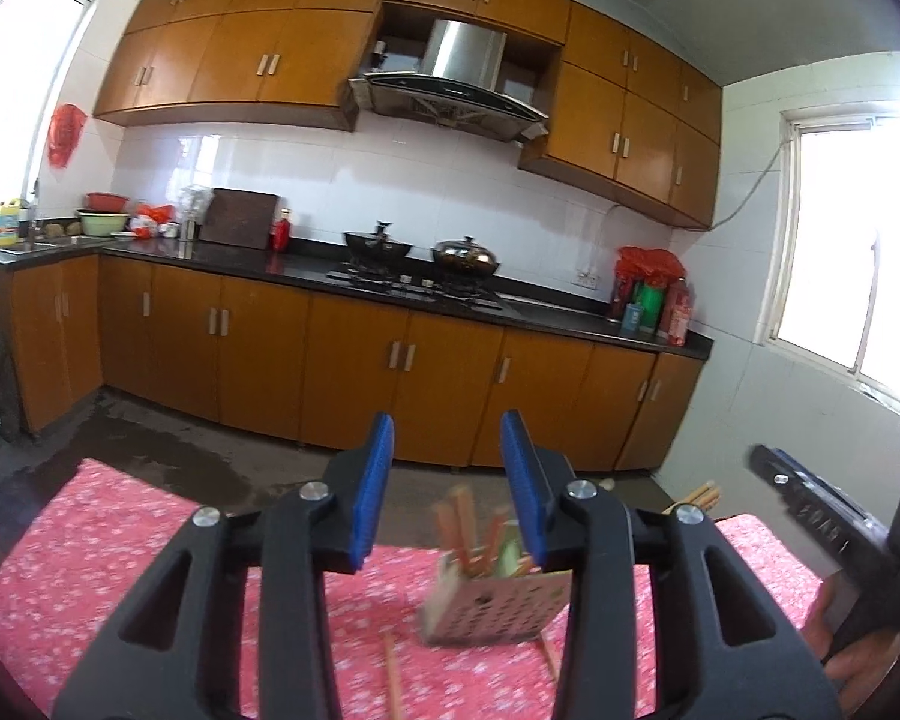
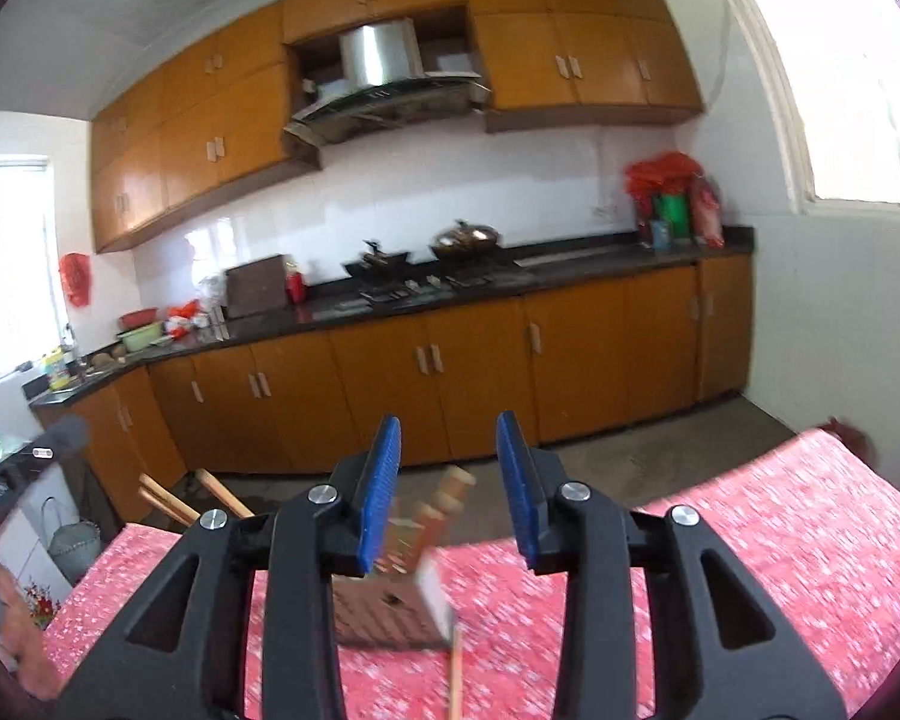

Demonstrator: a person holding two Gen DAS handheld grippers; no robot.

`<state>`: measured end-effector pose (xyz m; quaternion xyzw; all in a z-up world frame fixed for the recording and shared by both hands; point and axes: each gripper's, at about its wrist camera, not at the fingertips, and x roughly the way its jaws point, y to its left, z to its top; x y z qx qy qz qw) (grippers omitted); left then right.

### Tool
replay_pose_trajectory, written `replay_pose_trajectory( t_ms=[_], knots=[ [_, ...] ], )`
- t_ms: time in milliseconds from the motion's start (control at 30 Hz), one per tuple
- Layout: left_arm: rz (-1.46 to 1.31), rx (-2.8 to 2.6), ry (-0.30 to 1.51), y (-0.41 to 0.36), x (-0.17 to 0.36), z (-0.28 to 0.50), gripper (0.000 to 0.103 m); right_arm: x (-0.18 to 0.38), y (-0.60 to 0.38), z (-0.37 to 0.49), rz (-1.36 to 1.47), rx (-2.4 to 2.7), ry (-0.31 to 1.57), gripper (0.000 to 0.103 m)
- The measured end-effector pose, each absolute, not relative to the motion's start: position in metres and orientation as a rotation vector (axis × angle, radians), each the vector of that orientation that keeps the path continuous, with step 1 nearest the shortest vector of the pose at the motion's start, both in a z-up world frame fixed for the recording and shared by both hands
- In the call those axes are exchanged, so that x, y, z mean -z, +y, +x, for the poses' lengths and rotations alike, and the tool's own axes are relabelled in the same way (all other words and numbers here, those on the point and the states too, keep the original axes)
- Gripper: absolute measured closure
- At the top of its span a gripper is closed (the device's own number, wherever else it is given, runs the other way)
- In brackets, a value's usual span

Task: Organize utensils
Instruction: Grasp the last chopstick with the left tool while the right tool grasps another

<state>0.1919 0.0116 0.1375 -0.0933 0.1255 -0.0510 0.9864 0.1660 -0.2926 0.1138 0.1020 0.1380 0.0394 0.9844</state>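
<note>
A perforated utensil holder point(image 1: 498, 606) stands on the red flowered tablecloth point(image 1: 120, 558), with several chopsticks point(image 1: 459, 525) and utensils upright in it. It also shows in the right wrist view point(image 2: 390, 606). Loose chopsticks lie on the cloth beside it point(image 1: 393, 672) point(image 2: 455, 678). My left gripper point(image 1: 450, 444) is open and empty, above and behind the holder. My right gripper point(image 2: 450, 444) is open and empty, also above the holder. The right gripper's body shows at the right edge of the left wrist view point(image 1: 822, 510).
Wooden chair backs point(image 2: 174, 498) stand past the table's far edge. Beyond are a kitchen counter point(image 1: 306, 267) with a stove, two woks point(image 1: 378, 243), bottles point(image 1: 654, 300), orange cabinets and a range hood. Windows sit on both sides.
</note>
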Motion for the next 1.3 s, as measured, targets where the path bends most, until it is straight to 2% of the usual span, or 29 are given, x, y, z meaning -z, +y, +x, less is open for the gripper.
replay_pose_trajectory(
  t_ms=[167, 333, 467, 633, 667, 700, 733, 933, 1033, 1133, 1167, 1300],
  knots=[
    [-0.146, 0.014, 0.329, 0.043, -0.100, 0.169, 0.060, -0.057, -0.318, 0.171, 0.201, -0.014, 0.470, 0.068],
    [-0.111, -0.015, 0.538, 0.055, -0.027, 0.170, 0.060, 0.026, -0.306, 0.170, 0.211, -0.098, 0.722, 0.070],
    [-0.105, 0.014, 0.659, 0.046, 0.018, 0.168, 0.060, 0.067, -0.274, 0.156, 0.189, -0.206, 0.825, 0.074],
    [-0.100, 0.073, 0.743, 0.024, 0.046, 0.166, 0.060, 0.093, -0.245, 0.146, 0.117, -0.242, 0.887, 0.075],
    [-0.092, 0.087, 0.758, 0.020, 0.052, 0.164, 0.060, 0.096, -0.245, 0.147, 0.109, -0.239, 0.895, 0.080],
    [-0.085, 0.095, 0.768, 0.015, 0.057, 0.162, 0.060, 0.099, -0.243, 0.146, 0.100, -0.231, 0.906, 0.090],
    [-0.078, 0.103, 0.779, 0.010, 0.059, 0.161, 0.060, 0.104, -0.241, 0.145, 0.095, -0.221, 0.913, 0.094],
    [-0.044, 0.132, 0.856, -0.009, 0.079, 0.162, 0.061, 0.102, -0.272, 0.150, 0.161, -0.112, 0.897, 0.096],
    [-0.013, 0.128, 0.887, -0.018, 0.089, 0.163, 0.068, 0.101, -0.282, 0.150, 0.167, -0.094, 0.895, 0.095],
    [0.012, 0.105, 0.929, -0.020, 0.101, 0.168, 0.091, 0.100, -0.284, 0.151, 0.163, -0.090, 0.893, 0.095],
    [0.013, 0.091, 0.923, -0.018, 0.103, 0.170, 0.094, 0.099, -0.284, 0.152, 0.159, -0.090, 0.892, 0.095],
    [0.006, 0.047, 0.923, -0.003, 0.105, 0.187, 0.095, 0.098, -0.280, 0.164, 0.142, -0.088, 0.886, 0.095]
  ],
)
